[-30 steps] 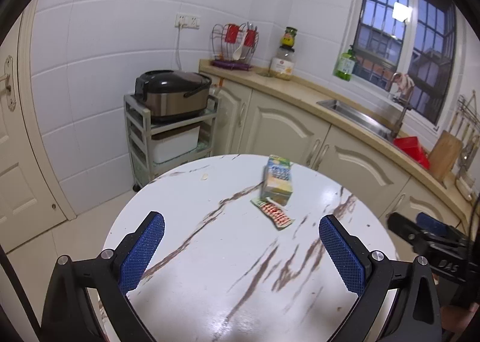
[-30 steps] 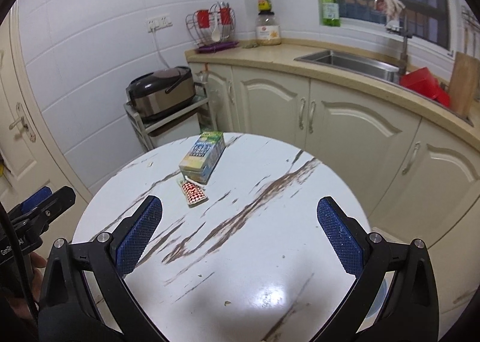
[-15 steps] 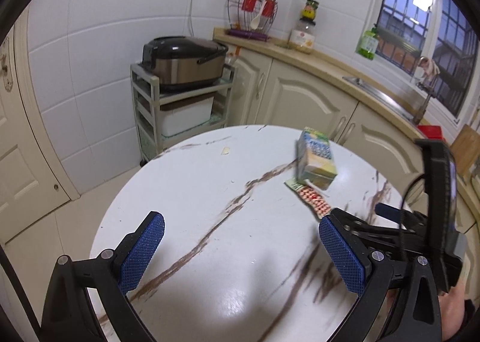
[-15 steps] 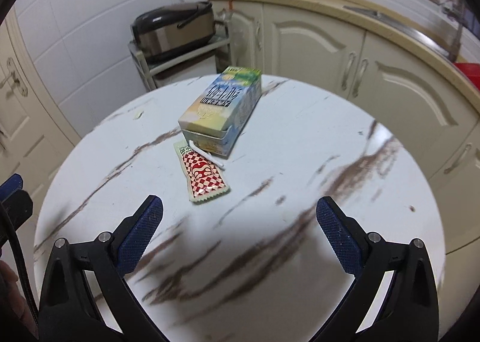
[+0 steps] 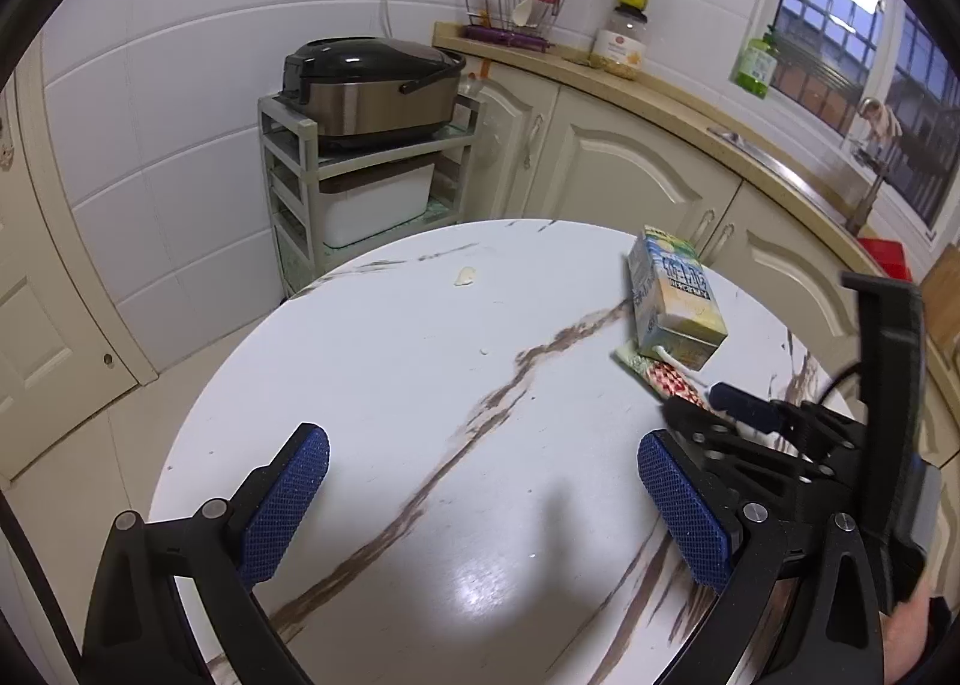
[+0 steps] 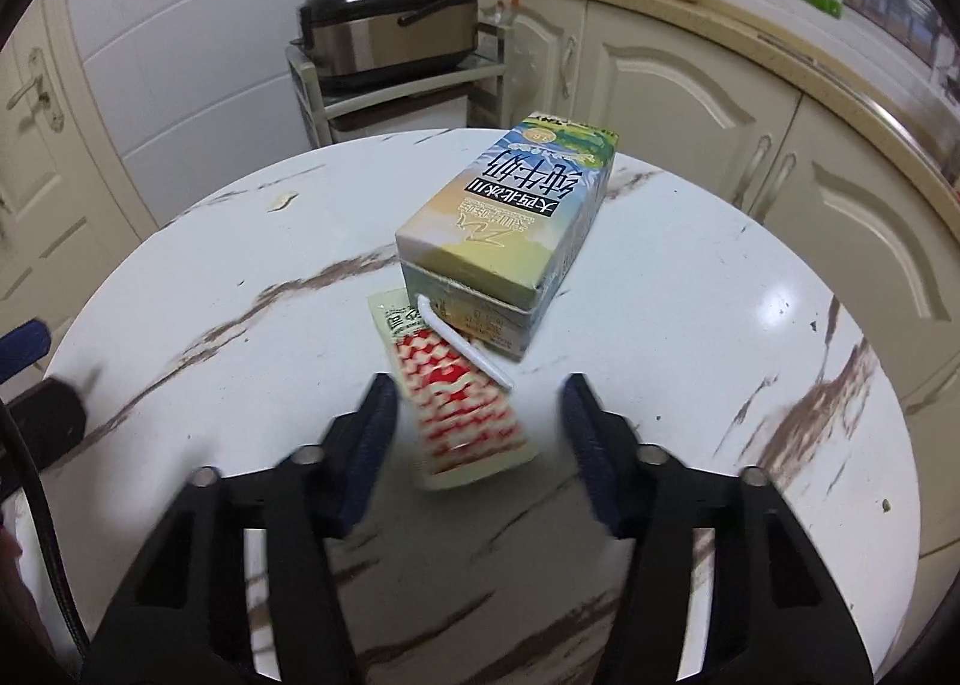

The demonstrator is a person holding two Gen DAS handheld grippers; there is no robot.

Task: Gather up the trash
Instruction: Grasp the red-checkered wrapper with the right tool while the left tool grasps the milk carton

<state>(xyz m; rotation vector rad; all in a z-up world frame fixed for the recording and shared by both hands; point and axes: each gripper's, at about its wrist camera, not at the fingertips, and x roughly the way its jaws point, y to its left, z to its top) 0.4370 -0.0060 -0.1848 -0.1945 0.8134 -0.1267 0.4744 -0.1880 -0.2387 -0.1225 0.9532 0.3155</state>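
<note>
A round white table (image 6: 750, 289) veined in brown fills a tiled kitchen, cream cabinets (image 5: 618, 175) curving behind it. A rice cooker (image 5: 372, 84) sits atop a small shelf cart (image 5: 288, 175). On the table, a milk carton (image 6: 510, 229) lies on its side, its straw (image 6: 462, 346) across a red-checked wrapper (image 6: 456, 403). The right claw (image 6: 477, 433) is closing around the wrapper, not yet pinching it. The left claw (image 5: 480, 505) hangs wide, empty
</note>
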